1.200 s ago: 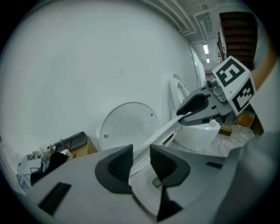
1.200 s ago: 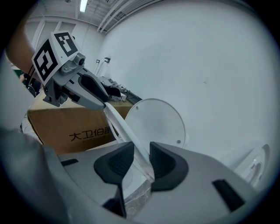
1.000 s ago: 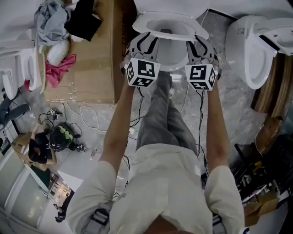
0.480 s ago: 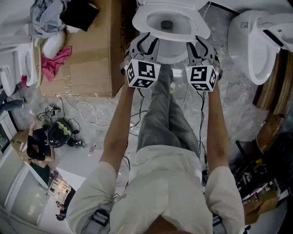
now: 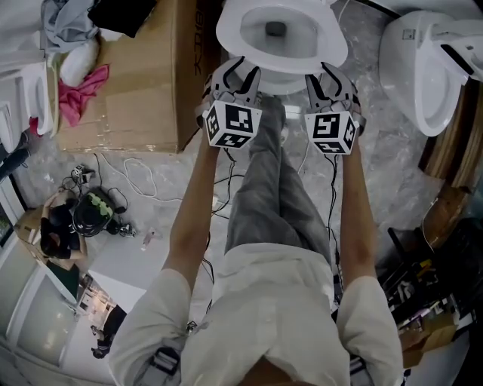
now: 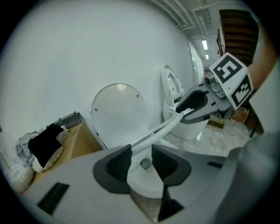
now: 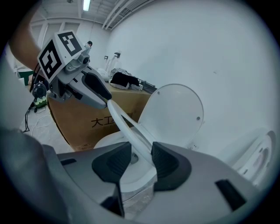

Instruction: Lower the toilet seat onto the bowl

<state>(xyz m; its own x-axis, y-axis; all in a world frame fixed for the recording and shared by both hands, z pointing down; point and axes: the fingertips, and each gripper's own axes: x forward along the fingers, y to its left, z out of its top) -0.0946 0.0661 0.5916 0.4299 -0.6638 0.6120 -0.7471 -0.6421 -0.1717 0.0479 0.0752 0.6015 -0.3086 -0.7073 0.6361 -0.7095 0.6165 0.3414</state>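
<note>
White-walled room: jaws just opening, my left hand-held gripper [image 6: 141,159] and right hand-held gripper [image 7: 141,159] loosely straddle the toilet seat [image 6: 158,130] so it can settle onto the bowl [image 6: 144,187].

A brown cardboard box [image 5: 143,83] stands on the marbled floor [image 5: 392,173] at the left with a pink cloth [image 5: 81,96] and a black garment [image 5: 121,11] on top (grey clothing [image 5: 64,16] bunched beside them), white cables [image 5: 143,185] trail nearby, and a second white toilet [image 5: 423,75] stands at the right.
</note>
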